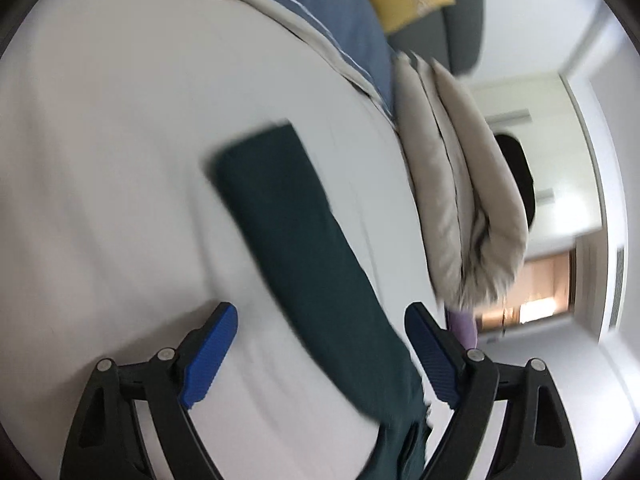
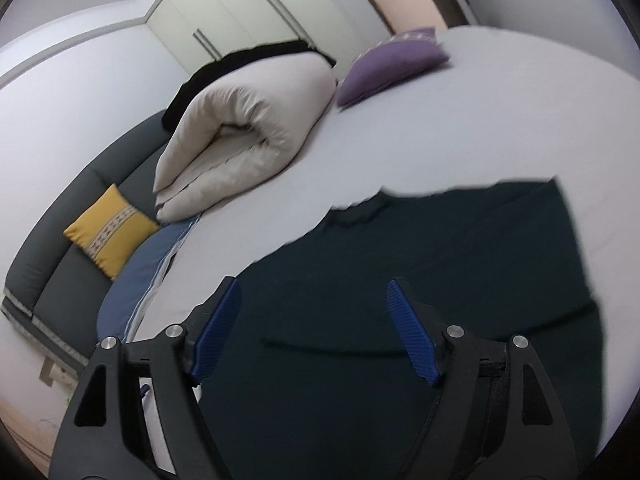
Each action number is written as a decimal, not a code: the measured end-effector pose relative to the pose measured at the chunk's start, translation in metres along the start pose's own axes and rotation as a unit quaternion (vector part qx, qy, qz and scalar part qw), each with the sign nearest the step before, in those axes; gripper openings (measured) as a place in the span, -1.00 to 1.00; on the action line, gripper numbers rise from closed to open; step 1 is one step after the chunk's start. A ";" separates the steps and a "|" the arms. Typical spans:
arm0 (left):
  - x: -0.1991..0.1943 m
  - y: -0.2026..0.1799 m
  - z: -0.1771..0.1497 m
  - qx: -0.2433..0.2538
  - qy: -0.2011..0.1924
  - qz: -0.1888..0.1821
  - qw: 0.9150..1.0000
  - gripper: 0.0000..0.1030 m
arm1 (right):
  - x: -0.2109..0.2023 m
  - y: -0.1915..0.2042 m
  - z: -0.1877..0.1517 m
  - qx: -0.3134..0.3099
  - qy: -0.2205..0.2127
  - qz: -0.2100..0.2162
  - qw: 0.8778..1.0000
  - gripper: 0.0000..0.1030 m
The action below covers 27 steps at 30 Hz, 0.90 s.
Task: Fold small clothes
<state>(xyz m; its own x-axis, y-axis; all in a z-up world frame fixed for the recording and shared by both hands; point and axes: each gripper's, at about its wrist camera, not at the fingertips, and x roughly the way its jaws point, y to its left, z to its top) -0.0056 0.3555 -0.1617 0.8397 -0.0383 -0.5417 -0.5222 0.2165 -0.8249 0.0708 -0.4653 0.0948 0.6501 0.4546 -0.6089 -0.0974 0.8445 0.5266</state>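
Note:
A dark green garment [image 1: 296, 248] lies flat on the white bed sheet [image 1: 100, 160], seen as a long folded strip in the left wrist view. My left gripper [image 1: 322, 316] hovers over its near end, open, with its blue pads [image 1: 212, 356] clear of the cloth. In the right wrist view the same garment [image 2: 460, 264] spreads wide across the sheet [image 2: 500, 112]. My right gripper [image 2: 314, 292] hangs above it, open, nothing pinched between its blue pads [image 2: 412, 344].
A folded beige duvet [image 2: 240, 132] lies on the bed with a black cloth [image 2: 240, 64] behind it. A purple cushion [image 2: 392, 64], a blue pillow [image 2: 136, 288], a yellow cushion [image 2: 108, 232] and a grey headboard [image 2: 80, 200] border the sheet. White wardrobe doors [image 2: 240, 8] stand beyond.

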 end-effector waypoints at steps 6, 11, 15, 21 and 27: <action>0.021 0.007 0.027 -0.068 -0.031 0.002 0.997 0.36 | 0.012 0.016 -0.019 0.007 0.020 0.006 1.000 0.45; 0.052 0.002 0.045 -0.069 0.009 0.014 0.998 -0.86 | 0.008 0.016 -0.023 0.012 0.018 0.008 1.000 0.45; 0.038 -0.066 0.016 0.068 0.005 -0.006 0.998 -0.84 | -0.009 0.001 -0.019 0.017 0.009 0.008 1.000 0.44; 0.045 -0.198 -0.113 0.323 0.075 -0.053 0.942 -0.84 | -0.027 -0.028 -0.021 0.043 0.000 0.004 0.999 0.44; 0.071 -0.243 -0.289 0.494 0.153 -0.070 0.853 -0.83 | -0.048 -0.067 -0.027 0.079 -0.014 -0.011 0.997 0.43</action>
<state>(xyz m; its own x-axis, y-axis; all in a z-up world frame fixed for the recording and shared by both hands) 0.1376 0.0183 -0.0468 0.7270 -0.3508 -0.5902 0.0874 0.8999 -0.4273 0.0253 -0.5362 0.0726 0.6718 0.4270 -0.6053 0.0345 0.7982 0.6014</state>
